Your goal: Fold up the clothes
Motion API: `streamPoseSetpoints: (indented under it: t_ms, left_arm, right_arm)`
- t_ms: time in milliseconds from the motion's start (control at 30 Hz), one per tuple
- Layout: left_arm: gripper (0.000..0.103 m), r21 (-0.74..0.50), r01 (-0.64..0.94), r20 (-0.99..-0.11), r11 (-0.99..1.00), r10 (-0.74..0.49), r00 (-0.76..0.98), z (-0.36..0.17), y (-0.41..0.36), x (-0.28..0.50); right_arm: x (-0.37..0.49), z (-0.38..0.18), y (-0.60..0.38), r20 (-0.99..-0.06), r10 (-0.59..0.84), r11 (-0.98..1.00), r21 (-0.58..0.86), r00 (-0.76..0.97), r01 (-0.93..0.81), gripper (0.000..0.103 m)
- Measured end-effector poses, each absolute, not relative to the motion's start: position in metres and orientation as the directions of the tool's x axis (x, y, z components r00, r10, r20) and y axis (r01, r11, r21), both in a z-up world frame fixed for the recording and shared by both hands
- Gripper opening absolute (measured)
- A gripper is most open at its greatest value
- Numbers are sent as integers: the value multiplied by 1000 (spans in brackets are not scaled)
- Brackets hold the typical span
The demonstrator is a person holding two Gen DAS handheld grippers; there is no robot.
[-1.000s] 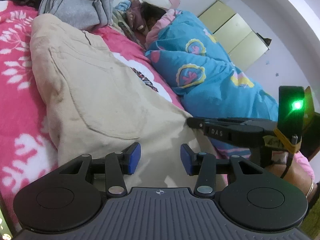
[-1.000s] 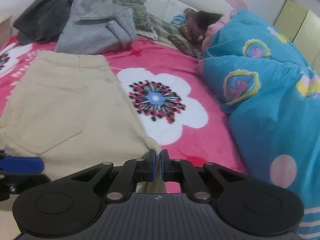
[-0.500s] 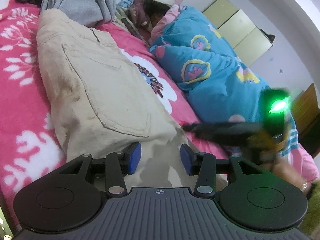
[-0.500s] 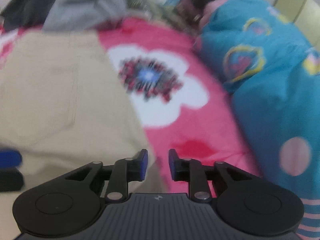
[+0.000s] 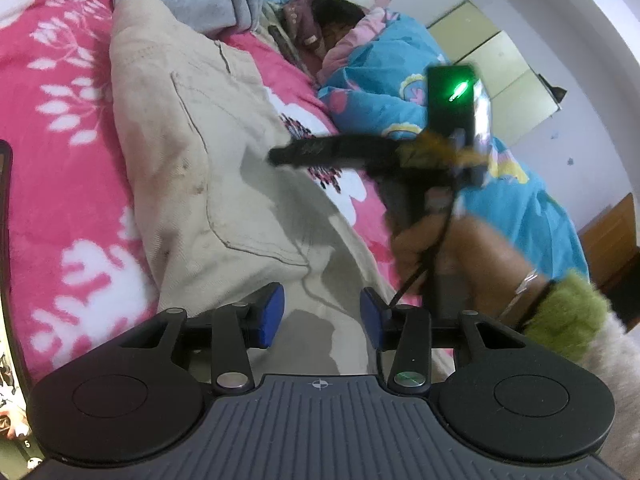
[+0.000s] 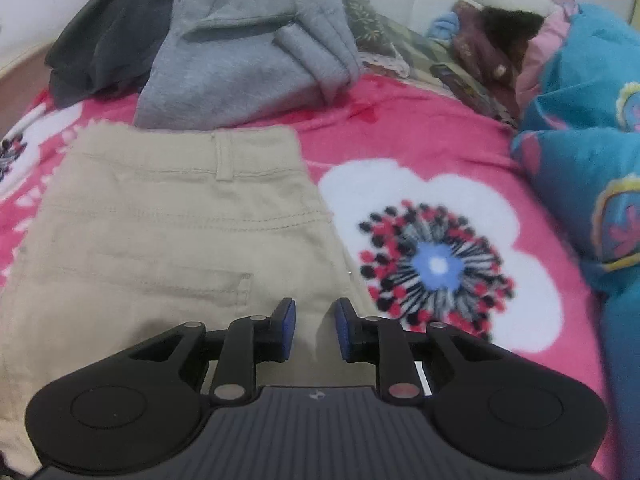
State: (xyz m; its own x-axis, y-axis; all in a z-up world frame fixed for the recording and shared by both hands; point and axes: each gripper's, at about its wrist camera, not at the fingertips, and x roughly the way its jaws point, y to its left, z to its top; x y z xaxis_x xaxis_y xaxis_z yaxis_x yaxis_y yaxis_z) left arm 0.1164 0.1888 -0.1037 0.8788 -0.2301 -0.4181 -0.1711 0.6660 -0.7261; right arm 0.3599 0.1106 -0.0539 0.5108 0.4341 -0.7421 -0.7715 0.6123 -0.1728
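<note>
We see a pink floral blanket [image 6: 400,128] covering the bed, with a blue quilt [image 6: 580,152] bunched along its right side. Beige trousers [image 6: 160,240] lie flat on the blanket, waistband toward a grey garment [image 6: 248,60]. Our right hand [image 5: 448,256] grips its tool handle, angled down over the trousers' edge; the right gripper [image 6: 315,330] stands released, nothing between its blue pads. The left gripper [image 5: 322,316] hovers unclenched over the trousers. Motion blur smears the right tool's lettering beyond reading.

Pink floral blanket [image 6: 420,128], blue quilt [image 6: 580,152], cabinets [image 5: 500,72].
</note>
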Motion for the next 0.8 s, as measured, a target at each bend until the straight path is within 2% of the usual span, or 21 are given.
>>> streamPoseSetpoints:
  t_ms: [167,333,433,500,667,800]
  left_arm:
    - [43,-738,-172,-416,653,-239,877,-105,190,114]
    - [43,-740,-168,-415,651,-245,876,-106,193,111]
    - [42,-747,-172,-416,642,-250,874,-107,194,111]
    - [43,-750,-175,-417,637,-251,874,-107,194,110]
    - [42,-758,-180,-415,627,-251,875,-107,193,111]
    - [43,-743,-178,-417,645,-238,877,-107,189,109]
  right_arm:
    - [357,-30,142,-705,491,553,-202,512,-809,23]
    - [391,-81,193,-748,466,565,-159,472,-810,21]
    - [389,-72,183,-740,462,579,-167,489,-798,21]
    - [377,-54,176,-724,444,574,-223,529,-788,22]
    - [338,-21,181,-687,626,404,-119,368,-907,22]
    - [338,-67,232,-754,578,339,-127,313,-932,21]
